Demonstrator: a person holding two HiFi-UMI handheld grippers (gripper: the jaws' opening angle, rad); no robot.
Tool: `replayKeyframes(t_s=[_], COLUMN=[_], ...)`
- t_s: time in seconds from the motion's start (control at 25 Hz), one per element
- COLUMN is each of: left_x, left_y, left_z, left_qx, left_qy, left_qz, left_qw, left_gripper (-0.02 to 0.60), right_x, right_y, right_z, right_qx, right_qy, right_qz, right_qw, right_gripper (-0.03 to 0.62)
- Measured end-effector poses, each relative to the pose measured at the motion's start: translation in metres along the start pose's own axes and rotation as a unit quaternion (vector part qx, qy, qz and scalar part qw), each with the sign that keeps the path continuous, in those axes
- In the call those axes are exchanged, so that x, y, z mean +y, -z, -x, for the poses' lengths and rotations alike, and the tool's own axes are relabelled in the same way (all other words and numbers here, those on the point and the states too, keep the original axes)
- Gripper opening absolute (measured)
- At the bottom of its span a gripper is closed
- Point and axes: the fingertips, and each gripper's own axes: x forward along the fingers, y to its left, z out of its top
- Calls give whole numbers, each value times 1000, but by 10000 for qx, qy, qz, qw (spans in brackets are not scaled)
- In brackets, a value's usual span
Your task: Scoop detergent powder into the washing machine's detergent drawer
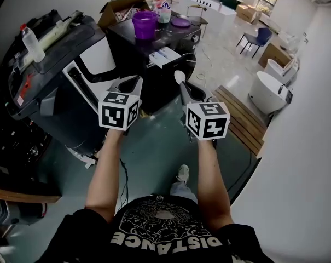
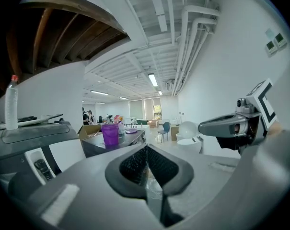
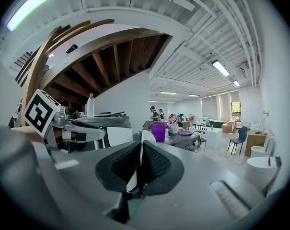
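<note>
Both claws are held up side by side in front of the person, apart from each other and touching nothing. The left claw (image 2: pixel 145 150) is fully closed, its ribbed pads meeting with nothing between them. The right claw (image 3: pixel 141 145) is closed the same way and is also empty.

The head view shows what the claw views do not. The washer (image 1: pixel 72 64) stands just left of the left claw (image 1: pixel 135 81), with a clear bottle (image 1: pixel 32 44) upright on its top. Beyond it is a black table (image 1: pixel 176 37), and a white tub (image 1: pixel 269 92) sits on the floor well to the right. The purple cup (image 1: pixel 145 24) stands on that table, ahead of both claws. I cannot tell which part of the washer is the drawer.

The left gripper view shows the cup (image 2: pixel 110 133) straight ahead over the pads, and the right claw (image 2: pixel 202 127) at its right edge. The right gripper view alone shows wooden stair beams (image 3: pixel 101 66) overhead, and two people (image 3: pixel 156 113) stand far behind the cup (image 3: pixel 158 131).
</note>
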Motion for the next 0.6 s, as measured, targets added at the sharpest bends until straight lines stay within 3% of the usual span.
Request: replayKeyframes(t_s=[0.6], left_x=[15], left_y=[-29], left_z=[-141], left_qx=[173], left_qy=[-387], left_qz=[146], left_qw=[9990], left_gripper=[0], right_x=[-114], right_y=[-12], right_z=[-102], right_qx=[129], right_qy=[-526], right_qz=[7], right_qw=[9985], right_gripper=[38])
